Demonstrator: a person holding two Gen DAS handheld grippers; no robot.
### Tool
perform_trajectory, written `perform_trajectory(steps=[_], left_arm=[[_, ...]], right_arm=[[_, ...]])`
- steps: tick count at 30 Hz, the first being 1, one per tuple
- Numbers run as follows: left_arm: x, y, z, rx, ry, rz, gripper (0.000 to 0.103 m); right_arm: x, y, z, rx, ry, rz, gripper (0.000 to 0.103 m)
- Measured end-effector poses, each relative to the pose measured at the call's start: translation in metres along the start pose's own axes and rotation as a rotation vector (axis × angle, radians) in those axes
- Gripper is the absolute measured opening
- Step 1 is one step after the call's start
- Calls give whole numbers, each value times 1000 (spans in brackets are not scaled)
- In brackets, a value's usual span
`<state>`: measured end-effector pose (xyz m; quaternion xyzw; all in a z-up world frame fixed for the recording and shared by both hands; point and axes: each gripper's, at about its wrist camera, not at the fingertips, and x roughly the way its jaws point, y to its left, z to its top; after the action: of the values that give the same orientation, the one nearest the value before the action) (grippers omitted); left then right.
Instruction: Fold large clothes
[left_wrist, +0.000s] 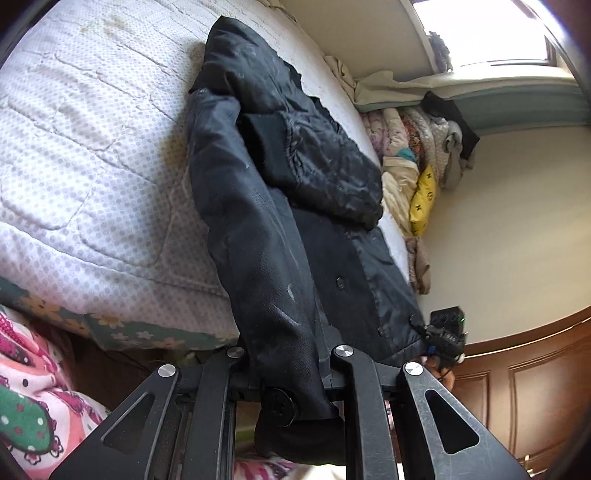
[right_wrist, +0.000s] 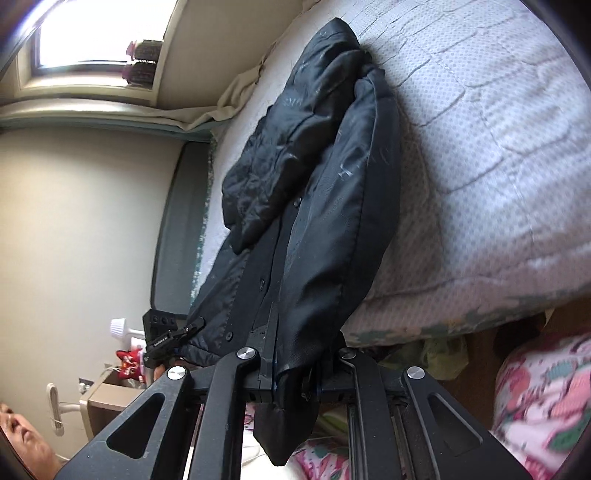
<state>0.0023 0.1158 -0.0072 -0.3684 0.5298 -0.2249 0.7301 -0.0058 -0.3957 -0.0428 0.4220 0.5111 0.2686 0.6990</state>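
Black coat (left_wrist: 258, 206) is stretched out long on the bed (left_wrist: 85, 147), lying on the white dotted quilt, with its near end pulled off the edge of the mattress toward the cameras. Left gripper (left_wrist: 291, 373) is clamped on one near corner of the hem; you can see the fabric bunched between its fingers with a big button (left_wrist: 279, 404) sitting right at the pinch, and a flap hanging below. Right gripper (right_wrist: 295, 373) is pinching the other near corner the same way, cloth squeezed tight and a pointed bit dangling under it. Each gripper shows up in the other's view too, small, at the far corner of the hem. One sleeve (left_wrist: 325, 158) is folded across the top of the coat, crumpled and shiny, and a row of small buttons runs down the front. Past the far side of the bed there's a pile of bedding (left_wrist: 410, 158) against the wall, with a window (left_wrist: 480, 29) above it. Pink patterned fabric (left_wrist: 33, 398) shows low down near the grippers.
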Motion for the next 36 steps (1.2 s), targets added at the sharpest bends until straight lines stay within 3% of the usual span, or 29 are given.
perform_trajectory(steps=[7, 13, 19, 25, 29, 33, 35, 36], left_arm=[[-8, -18, 47, -19, -61, -88, 18], [-11, -37, 112, -64, -128, -98, 18], [14, -32, 176, -162, -130, -114, 18], [53, -5, 216, -285, -105, -86, 19], [66, 7, 230, -320, -98, -64, 28], [63, 4, 236, -271, -116, -29, 39], [58, 0, 238, -247, -129, -22, 47], [54, -4, 239, -225, -145, -19, 56]], right_arm=[[5, 14, 35, -9, -49, 53, 8], [17, 43, 100, -47, -123, 71, 8], [45, 57, 161, -16, -152, -3, 8], [82, 48, 209, 37, -131, -105, 9], [105, 32, 233, 56, -121, -165, 11], [118, 15, 243, 72, -119, -140, 16], [121, 15, 248, 100, -99, -127, 25], [119, 17, 252, 96, -97, -116, 34]])
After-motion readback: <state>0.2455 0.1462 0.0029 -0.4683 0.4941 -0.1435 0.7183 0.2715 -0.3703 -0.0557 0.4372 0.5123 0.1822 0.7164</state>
